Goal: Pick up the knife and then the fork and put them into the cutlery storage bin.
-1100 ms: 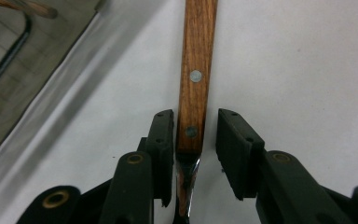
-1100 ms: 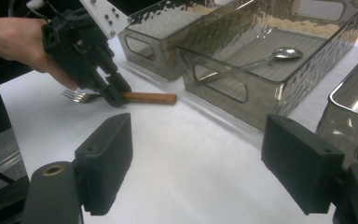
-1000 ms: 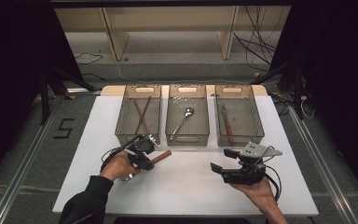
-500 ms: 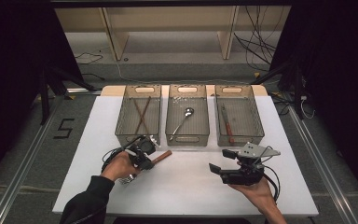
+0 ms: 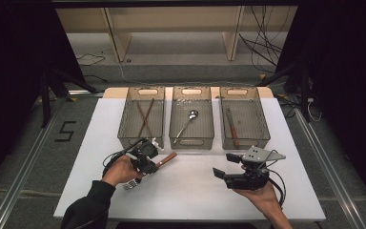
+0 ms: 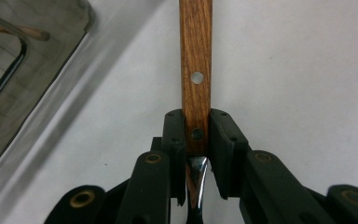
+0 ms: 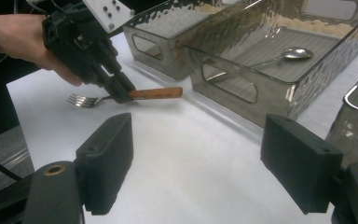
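Left tool point(image 6: 196, 154) jaws just closed, clamping fork point(image 6: 196, 70) handle

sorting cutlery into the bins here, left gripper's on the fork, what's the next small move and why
Probably lift the fork straight up off the table. The left gripper has just closed, pads pressing both sides of the wooden handle, while the tines lie on the white surface. The right gripper hangs open, holding nothing.

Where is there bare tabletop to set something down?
Free: the table between the two tools, and its left and right margins beside the bins. Crowded: the back, where three bins sit side by side, and the near-left around the fork.
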The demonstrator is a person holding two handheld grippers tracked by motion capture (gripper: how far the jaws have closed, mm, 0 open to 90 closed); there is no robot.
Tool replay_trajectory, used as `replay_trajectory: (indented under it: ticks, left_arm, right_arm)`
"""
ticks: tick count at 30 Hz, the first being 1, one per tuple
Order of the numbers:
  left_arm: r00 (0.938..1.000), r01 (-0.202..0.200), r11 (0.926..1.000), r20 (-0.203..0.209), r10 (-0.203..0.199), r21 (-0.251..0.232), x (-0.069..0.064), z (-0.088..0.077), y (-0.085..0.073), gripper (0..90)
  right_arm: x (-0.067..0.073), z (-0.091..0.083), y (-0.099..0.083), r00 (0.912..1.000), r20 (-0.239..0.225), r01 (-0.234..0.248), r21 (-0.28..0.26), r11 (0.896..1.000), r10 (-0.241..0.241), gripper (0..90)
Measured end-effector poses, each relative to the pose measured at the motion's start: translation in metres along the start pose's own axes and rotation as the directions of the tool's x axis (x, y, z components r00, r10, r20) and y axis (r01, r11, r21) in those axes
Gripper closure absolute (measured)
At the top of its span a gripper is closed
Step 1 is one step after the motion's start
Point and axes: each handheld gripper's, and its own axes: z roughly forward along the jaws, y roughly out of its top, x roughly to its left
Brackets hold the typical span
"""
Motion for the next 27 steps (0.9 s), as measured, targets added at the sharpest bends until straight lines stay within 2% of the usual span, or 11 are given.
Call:
replay_trajectory:
  ticks: [3,4,10,15,17,20,23,25,27]
  left_arm:
    - [0.9998,-0.006,0.9998,0.018,0.006,-0.02,-0.003,-0.002,0.001,77.1]
    - [0.9996,-0.022,0.9996,0.019,0.022,-0.019,-0.004,-0.003,0.002,77.1]
    - [0.999,-0.033,0.9983,0.027,0.035,-0.048,-0.012,-0.007,0.003,77.2]
    - [0.9979,-0.049,0.9978,0.04,0.05,-0.045,-0.015,-0.008,0.004,77.2]
    - [0.9975,-0.055,0.9975,0.042,0.057,-0.045,-0.016,-0.009,0.004,77.2]
    - [0.9973,-0.057,0.997,0.042,0.059,-0.052,-0.018,-0.012,0.005,77.3]
    - [0.9967,-0.057,0.9967,0.055,0.06,-0.058,-0.019,-0.015,0.005,77.3]
    - [0.9963,-0.047,0.9961,0.068,0.052,-0.074,-0.02,-0.017,0.005,77.3]
    - [0.9956,-0.058,0.9965,0.07,0.062,-0.06,-0.021,-0.02,0.005,77.3]
  right_arm:
    - [0.002,0.002,0.0,1.0,-0.008,0.001,0.001,1.0,-0.001,26.0]
    - [0.002,0.002,0.0,0.9999,-0.008,0.007,0.002,1.0,-0.007,26.0]
    - [0.007,0.006,0.001,0.9997,-0.019,0.013,0.004,1.0,-0.013,26.0]
    - [0.018,0.014,0.004,0.9973,-0.031,0.066,0.011,0.998,-0.066,26.0]
    - [0.024,0.02,0.006,0.9937,-0.034,0.108,0.019,0.994,-0.107,25.9]
    - [0.036,0.029,0.009,0.9821,-0.033,0.186,0.027,0.982,-0.185,25.9]
    - [0.045,0.038,0.011,0.9704,-0.034,0.24,0.033,0.97,-0.239,25.9]
    - [0.049,0.043,0.013,0.965,-0.036,0.261,0.038,0.965,-0.26,25.9]
    - [0.052,0.047,0.014,0.9605,-0.038,0.277,0.039,0.96,-0.276,25.9]
